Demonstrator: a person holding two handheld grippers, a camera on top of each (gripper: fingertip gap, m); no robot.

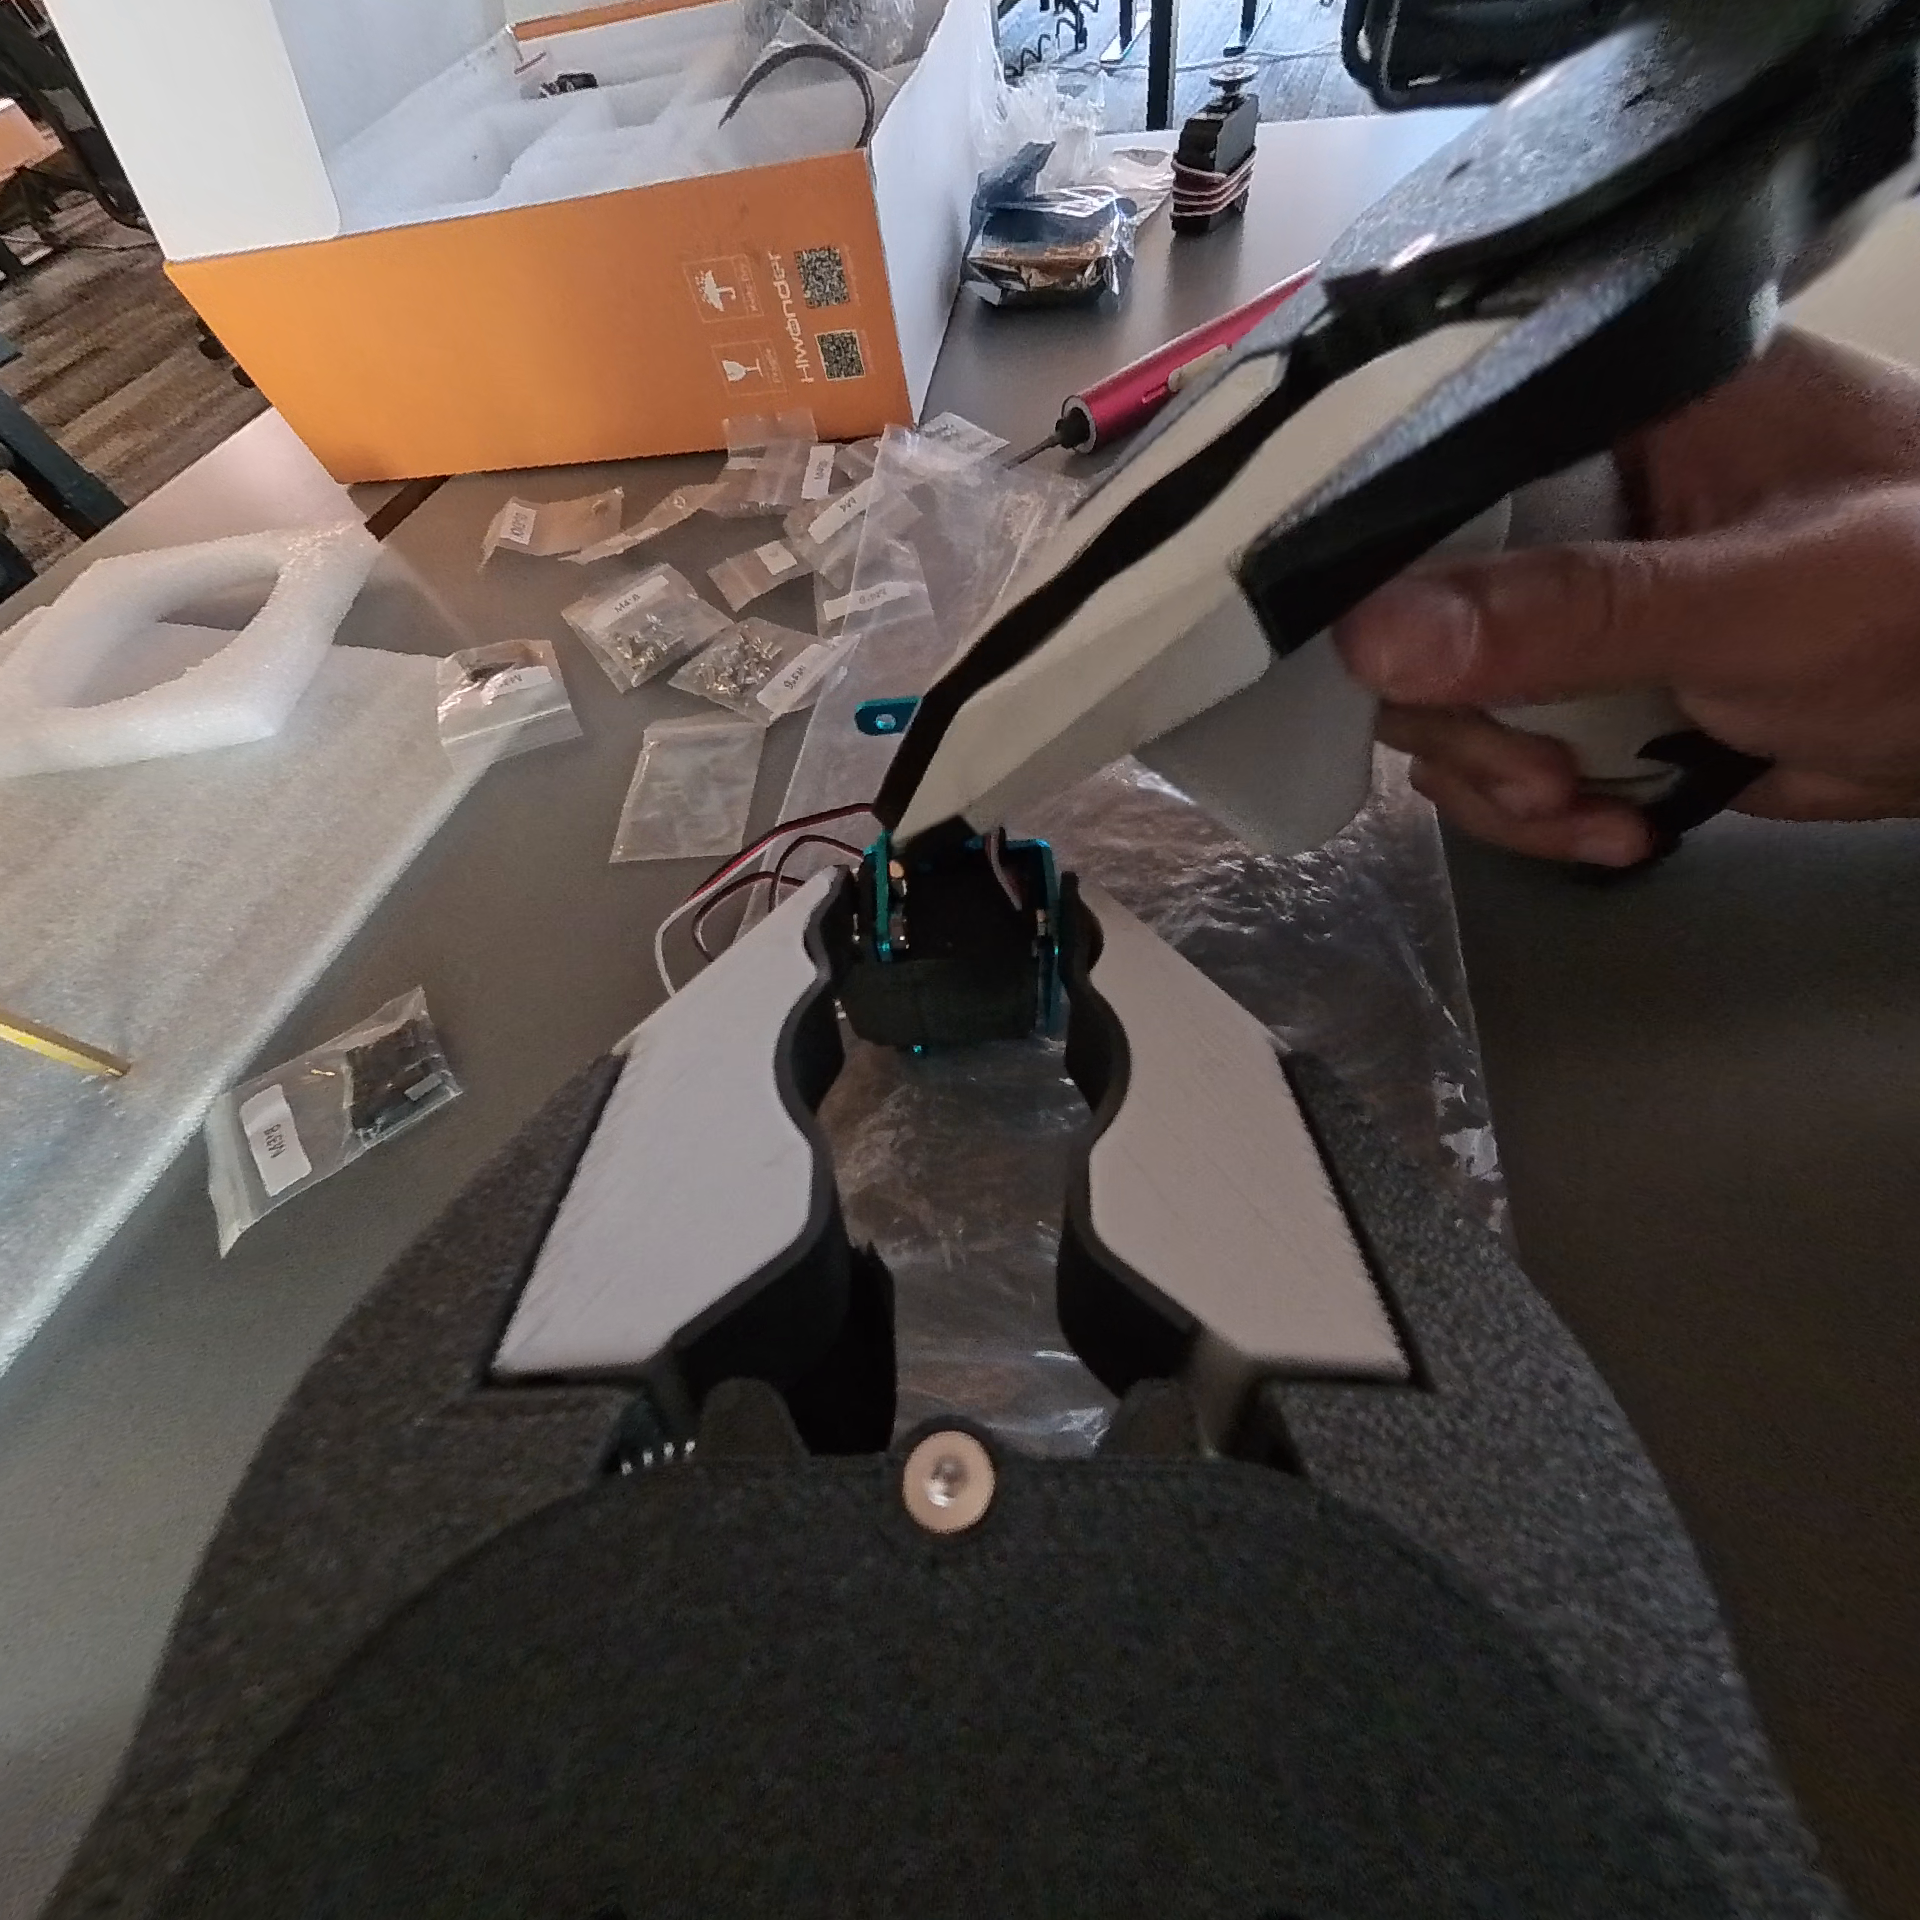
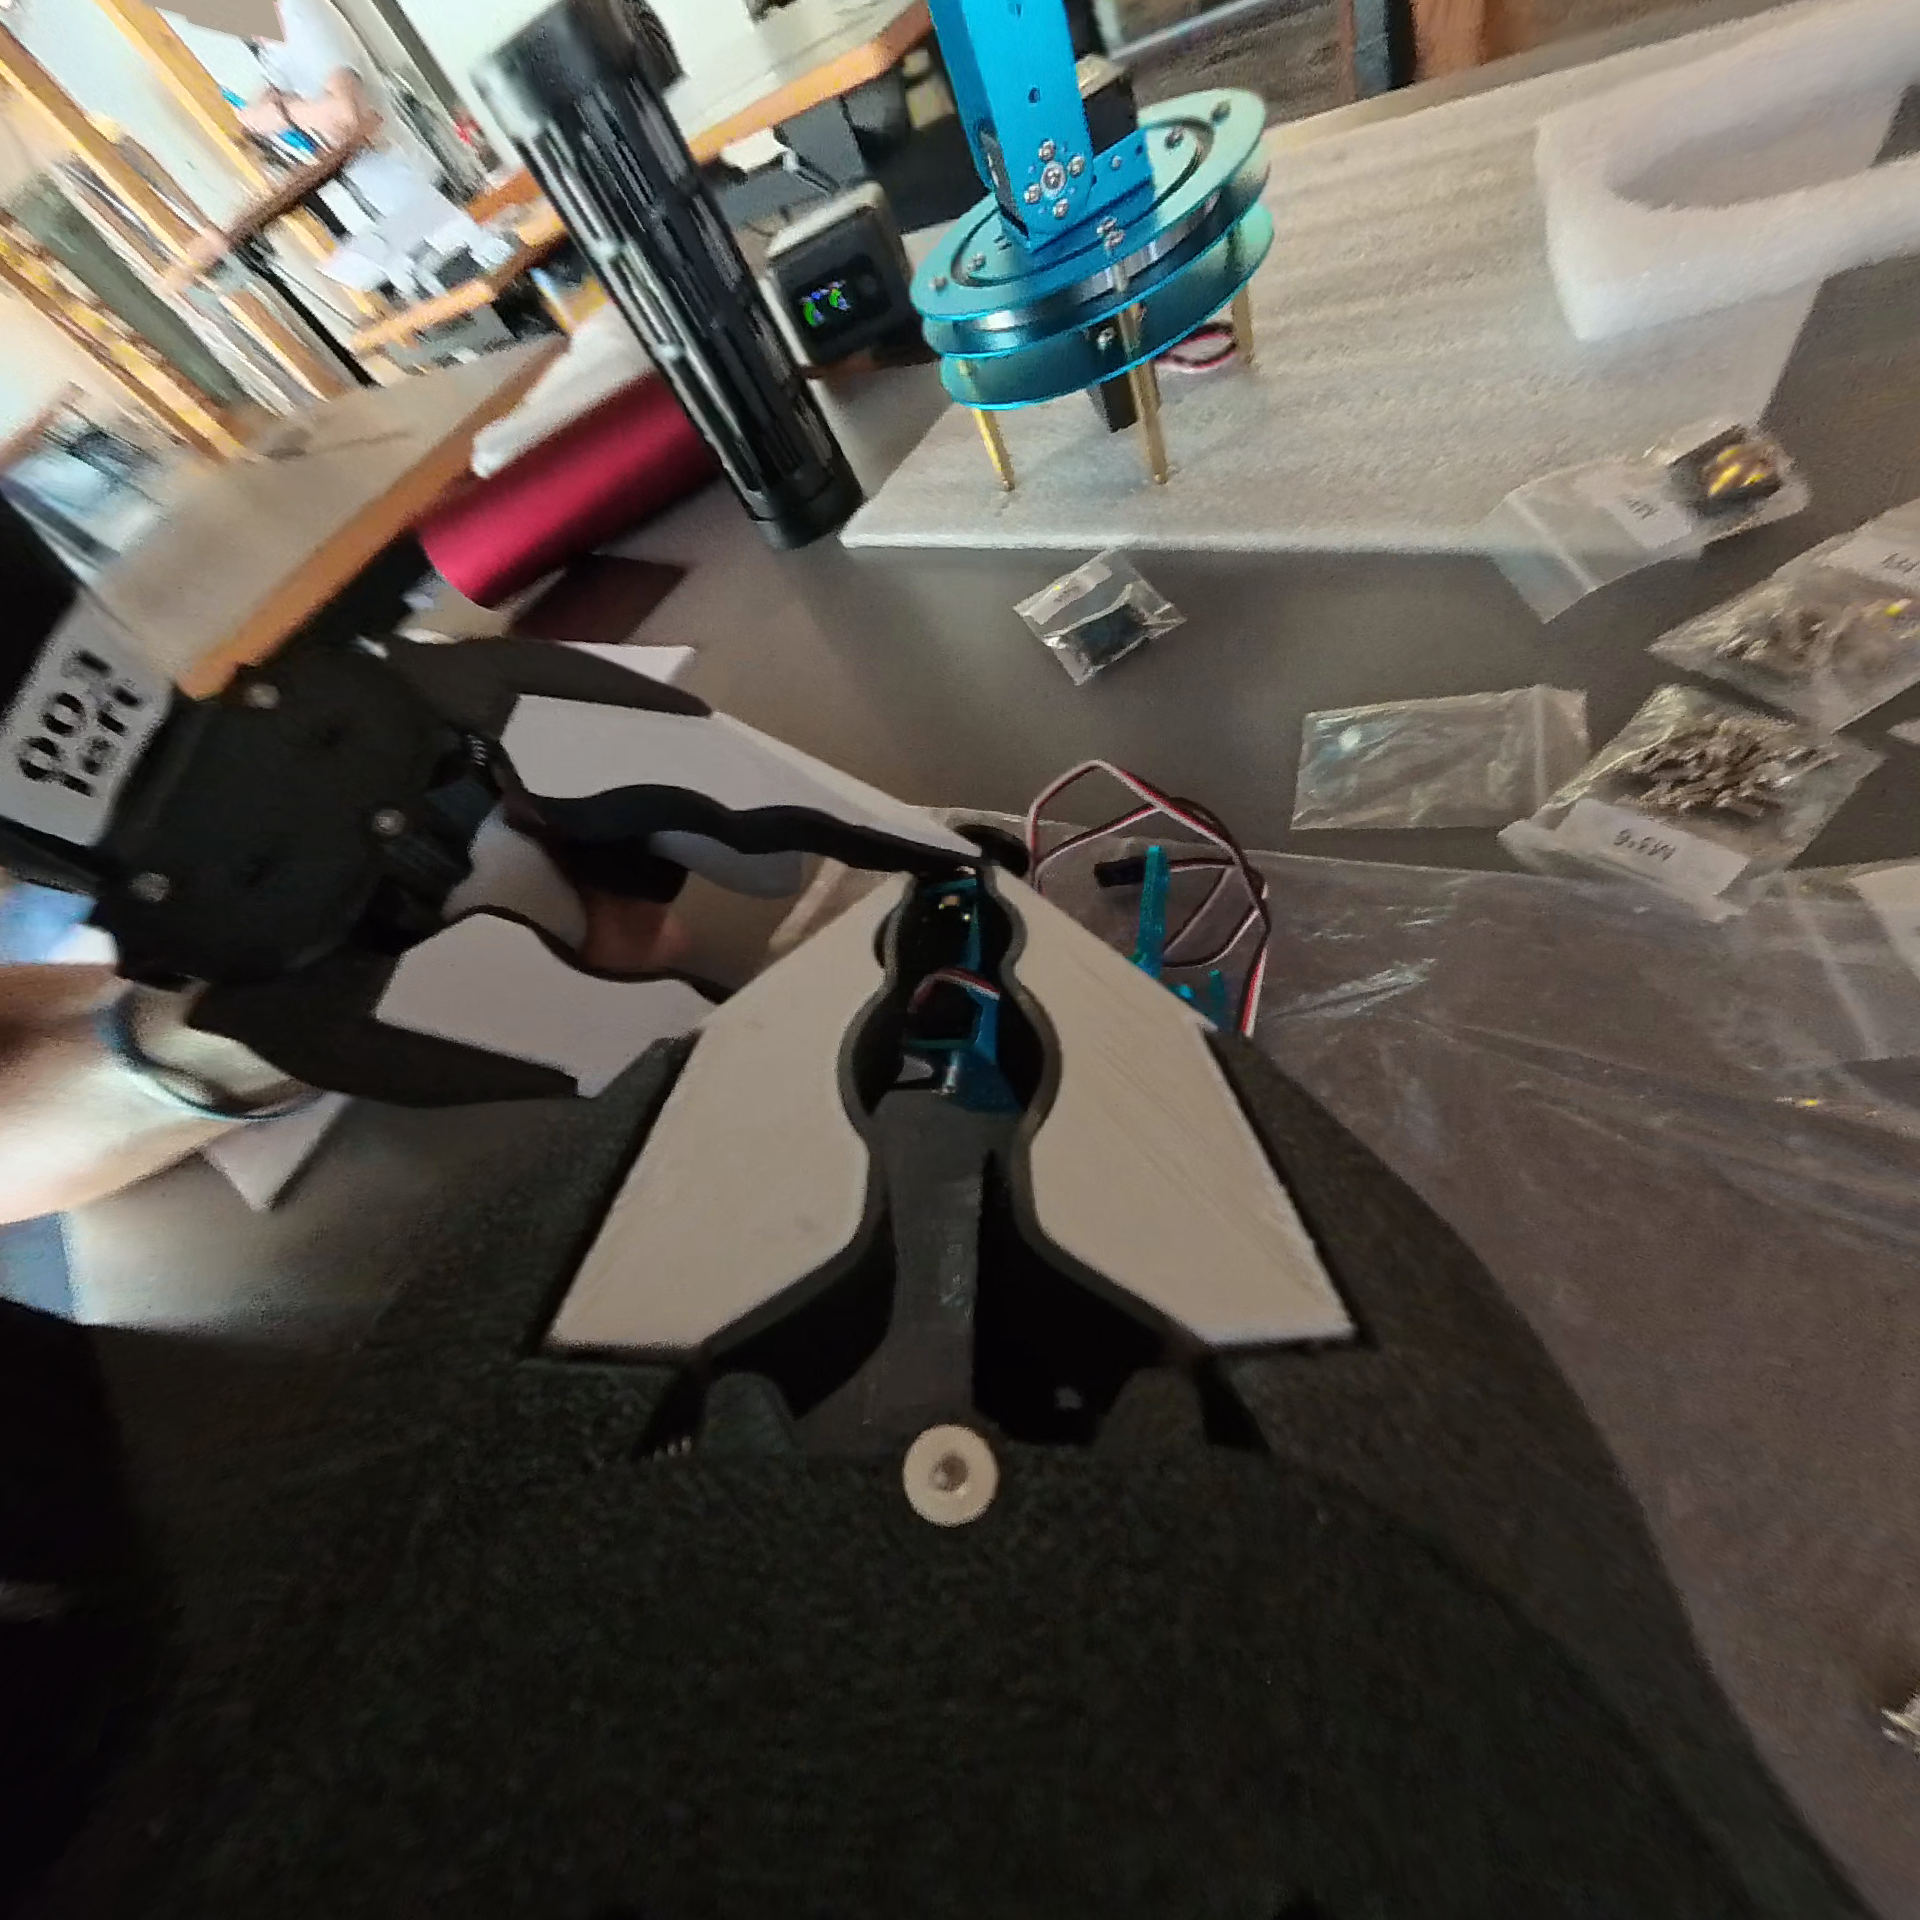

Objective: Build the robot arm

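- A black servo (image 1: 940, 971) in a blue metal bracket (image 1: 1042, 940) sits low over a sheet of clear plastic film (image 1: 1299, 914) on the grey table (image 1: 1662, 1143).
- The left gripper (image 1: 951, 935) has its two fingers closed in on either side of the servo and bracket, clamping them between the tips; the gap behind the tips stands wide.
- The right gripper (image 2: 951, 914) reaches in from the servo's right; in its own view its fingers are drawn nearly together on the blue bracket at the servo's top. In the left wrist view its tips (image 1: 894, 821) touch the bracket's upper edge.
- A hand (image 1: 1662, 665) holds the right gripper's handle, right of the servo.
- Red, black and white wires (image 1: 727, 894) trail from the servo on its left.
- A loose blue bracket piece (image 1: 883, 717) lies just beyond the servo.
- Small clear bags of screws (image 1: 675, 634) are scattered beyond and left of the servo.
- A red screwdriver (image 1: 1174, 374) lies farther beyond, to the right.
- An open orange box (image 1: 540, 312) stands well beyond the servo, and a white foam frame (image 1: 166, 655) far to its left.
- In the right wrist view, a blue round turntable base (image 2: 1091, 260) on brass posts stands beyond the servo on a foam sheet, with a black cylinder (image 2: 675, 260) to its left.
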